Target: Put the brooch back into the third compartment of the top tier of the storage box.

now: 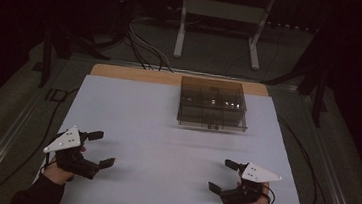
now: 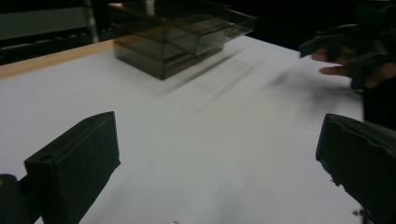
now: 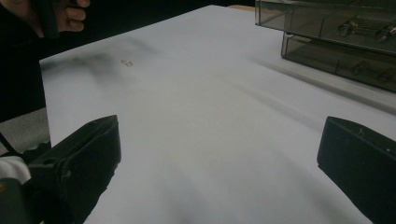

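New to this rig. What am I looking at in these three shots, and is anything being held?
No robot arm here: a person holds a two-jaw gripper in each hand. The high view looks down from above the person's side, with the left gripper at the lower left and the right gripper at the lower right, both low over the near end of the white table. The other two pictures come from cameras riding on the grippers, looking out between their own black jaws. Both pairs of jaws stand wide apart with nothing between them, so nothing is held. At the far side of the table sits a smoky transparent compartment box; small metal parts show inside it, too small to name. A tiny pale object lies on the table near the left gripper; what it is cannot be told.
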`<state>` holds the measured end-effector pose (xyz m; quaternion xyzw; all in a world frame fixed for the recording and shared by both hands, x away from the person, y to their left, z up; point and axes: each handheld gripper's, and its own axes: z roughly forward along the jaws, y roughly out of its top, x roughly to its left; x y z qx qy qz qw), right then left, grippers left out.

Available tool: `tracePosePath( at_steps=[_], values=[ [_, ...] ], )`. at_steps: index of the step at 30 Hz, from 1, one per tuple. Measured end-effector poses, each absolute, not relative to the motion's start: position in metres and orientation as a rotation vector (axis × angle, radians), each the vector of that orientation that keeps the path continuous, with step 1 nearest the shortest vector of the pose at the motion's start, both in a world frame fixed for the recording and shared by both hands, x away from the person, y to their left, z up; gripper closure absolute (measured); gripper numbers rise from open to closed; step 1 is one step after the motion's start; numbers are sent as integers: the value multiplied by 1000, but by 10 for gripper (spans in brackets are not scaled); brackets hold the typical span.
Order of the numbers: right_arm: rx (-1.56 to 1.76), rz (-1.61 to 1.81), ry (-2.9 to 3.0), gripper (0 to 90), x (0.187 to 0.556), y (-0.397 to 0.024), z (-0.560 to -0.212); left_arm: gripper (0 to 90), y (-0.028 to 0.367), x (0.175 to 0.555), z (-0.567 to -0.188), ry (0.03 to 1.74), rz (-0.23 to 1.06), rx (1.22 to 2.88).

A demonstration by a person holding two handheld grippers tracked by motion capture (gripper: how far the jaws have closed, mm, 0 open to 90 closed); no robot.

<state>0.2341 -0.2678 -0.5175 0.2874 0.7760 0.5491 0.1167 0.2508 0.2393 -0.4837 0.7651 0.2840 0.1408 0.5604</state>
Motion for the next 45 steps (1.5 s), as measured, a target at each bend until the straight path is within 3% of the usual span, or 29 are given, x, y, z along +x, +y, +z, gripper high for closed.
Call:
tracePosePath(
  at_steps=[7, 22, 26, 34, 40, 45],
  values=[
    [839, 1607, 2273, 0, 234, -268, -517, 24, 243, 262, -497, 761, 314, 1806],
    [832, 1601, 2279, 0, 234, -268, -518, 25, 237, 269, -519, 814, 267, 2036],
    [832, 1602, 2278, 0, 234, -268, -517, 61, 233, 270, -524, 832, 287, 2093],
    [836, 1602, 2277, 0, 234, -269, -517, 190, 229, 272, -529, 852, 298, 2178],
    [835, 1599, 2274, 0, 234, -268, -517, 388, 228, 273, -533, 848, 300, 2210],
    [835, 1601, 2271, 0, 234, -269, -517, 489, 226, 275, -535, 842, 300, 2213]
  ],
)
